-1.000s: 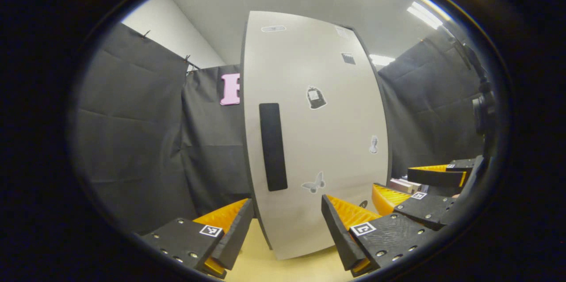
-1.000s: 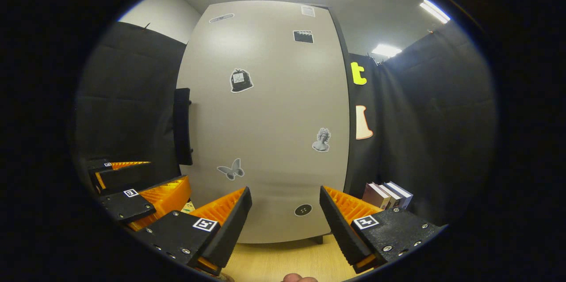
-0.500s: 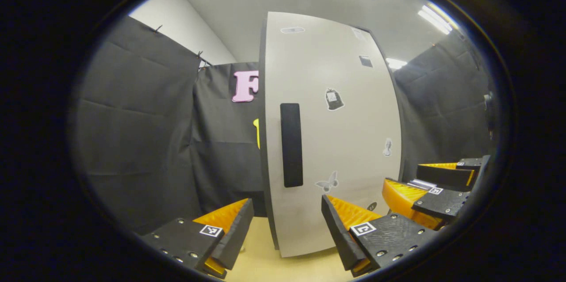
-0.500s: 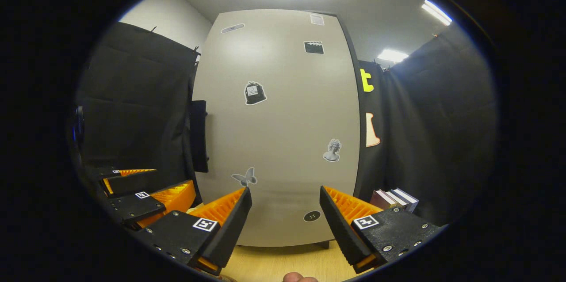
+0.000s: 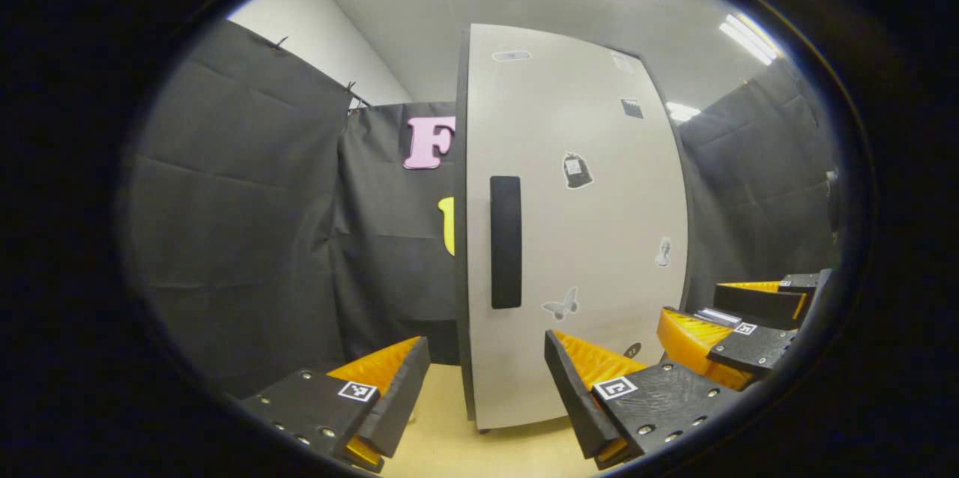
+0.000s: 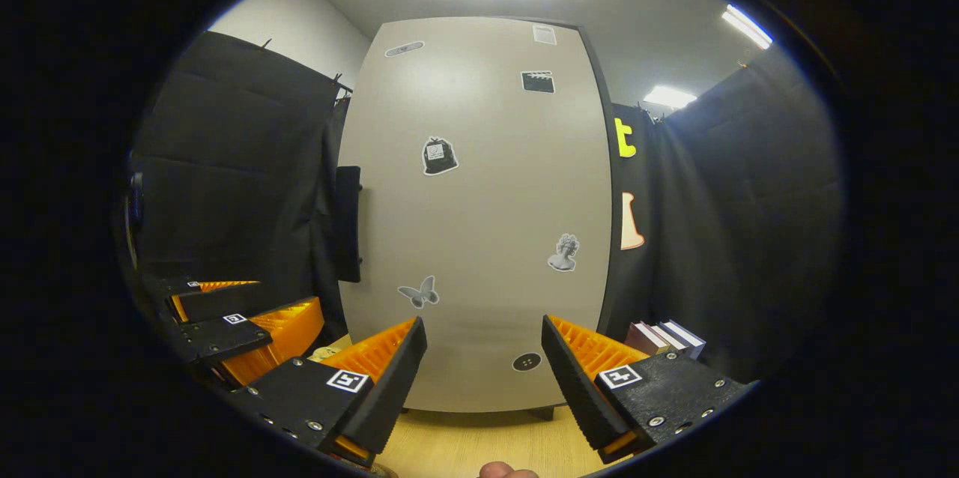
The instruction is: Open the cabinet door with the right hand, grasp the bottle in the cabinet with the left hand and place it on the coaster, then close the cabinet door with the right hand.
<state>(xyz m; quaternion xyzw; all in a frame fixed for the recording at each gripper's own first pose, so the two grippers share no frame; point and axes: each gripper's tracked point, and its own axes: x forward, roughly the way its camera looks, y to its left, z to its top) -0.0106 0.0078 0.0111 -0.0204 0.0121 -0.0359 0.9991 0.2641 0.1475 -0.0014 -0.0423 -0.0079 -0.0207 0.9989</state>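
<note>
A: So where does the job stand?

B: Right at the start, by my reckoning. The cabinet door [image 6: 479, 216] is shut, flat against the cabinet, and I have not touched its handle [image 5: 506, 242], the dark vertical bar near the door's left edge. All 3 steps are left: open the door, bring the bottle out to the coaster, close the door.

A: What are your grippers doing?

B: My right gripper [image 6: 483, 358] faces the lower part of the door, jaws spread wide with nothing between them. My left gripper [image 5: 487, 377] is also wide and empty, aimed at the door's left edge just below the handle. Each one shows at the side of the other's view, low and off the door.

A: Can you see the bottle or the coaster?

B: No bottle; going by the task it should be inside the cabinet, behind the closed door, so I cannot say what the cabinet holds or where the bottle stands in it. I cannot pick out the coaster for certain either.

A: Anything else around?

B: Some books [image 6: 663, 336] stand in a row on the wooden surface [image 6: 479, 448] to the right of the cabinet, well clear of the handle side. The door carries several small stickers, among them a butterfly [image 6: 418, 292].
</note>
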